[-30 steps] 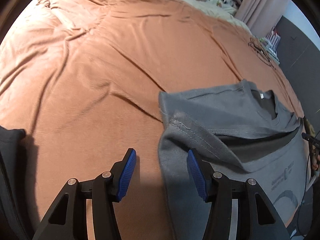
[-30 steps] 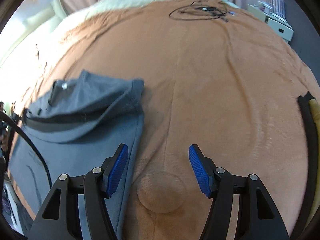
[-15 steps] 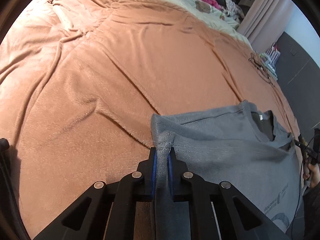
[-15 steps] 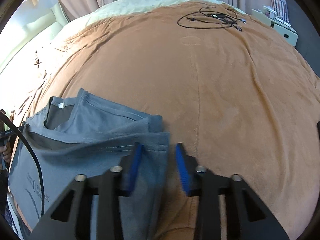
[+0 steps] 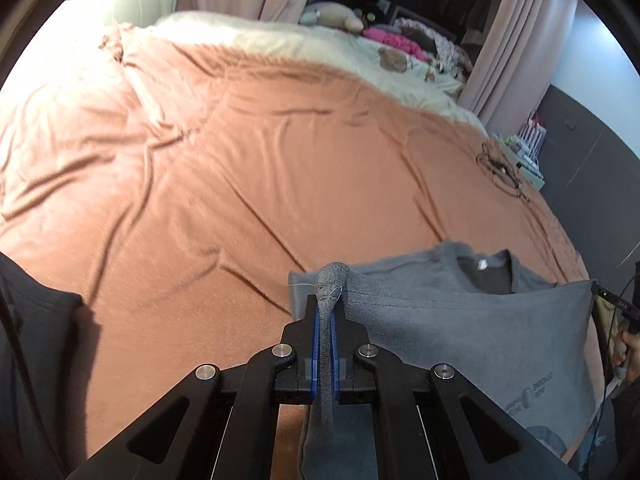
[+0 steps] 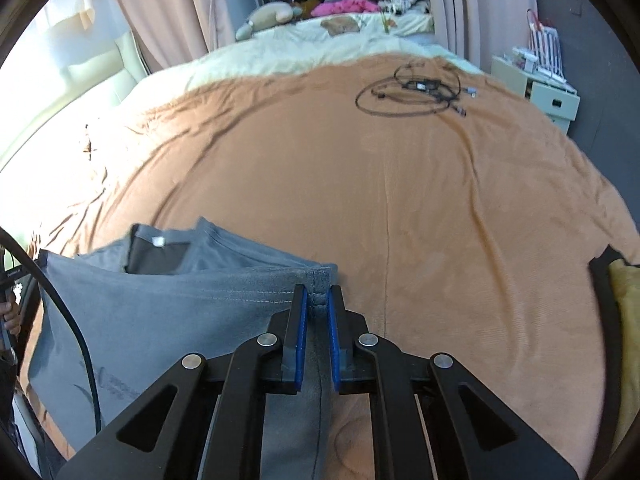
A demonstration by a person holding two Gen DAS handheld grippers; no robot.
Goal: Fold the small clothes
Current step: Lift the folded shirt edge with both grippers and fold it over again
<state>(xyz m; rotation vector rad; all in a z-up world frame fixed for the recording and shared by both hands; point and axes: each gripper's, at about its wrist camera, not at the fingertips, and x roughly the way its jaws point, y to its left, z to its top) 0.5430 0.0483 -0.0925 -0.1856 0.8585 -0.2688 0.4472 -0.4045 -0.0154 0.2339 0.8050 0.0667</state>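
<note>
The left hand-held gripper [image 5: 328, 312] is clamped tight on a bunched corner of the grey T-shirt [image 5: 480, 328]; its jaws have just been closing, and the cloth is squeezed into a narrow rope between the blue pads [image 5: 316, 344], with a knob of fabric poking out past the tips. Over on the other side, the right hand-held gripper [image 6: 317, 308] has also just been closing and now pinches the stitched hem at the opposite corner of the shirt, the hem running between its pads [image 6: 301, 328].

The risk here, as I read it: the left bite is a wad, not a flat edge, so more than one layer may be caught and the fold could come out lopsided. The right grip sits very near the hem's end, so a sharp pull might let it slip free. If the two sides travel unevenly, the shirt could twist or drag across the orange blanket [image 6: 400, 200] on the bed.

The shirt spans between the two grippers, held edge raised, collar and white label [image 5: 482, 265] just beyond it, the printed body hanging towards the near edge of the bed. A coil of black cables [image 6: 412, 94] lies well apart, further up the blanket.
</note>
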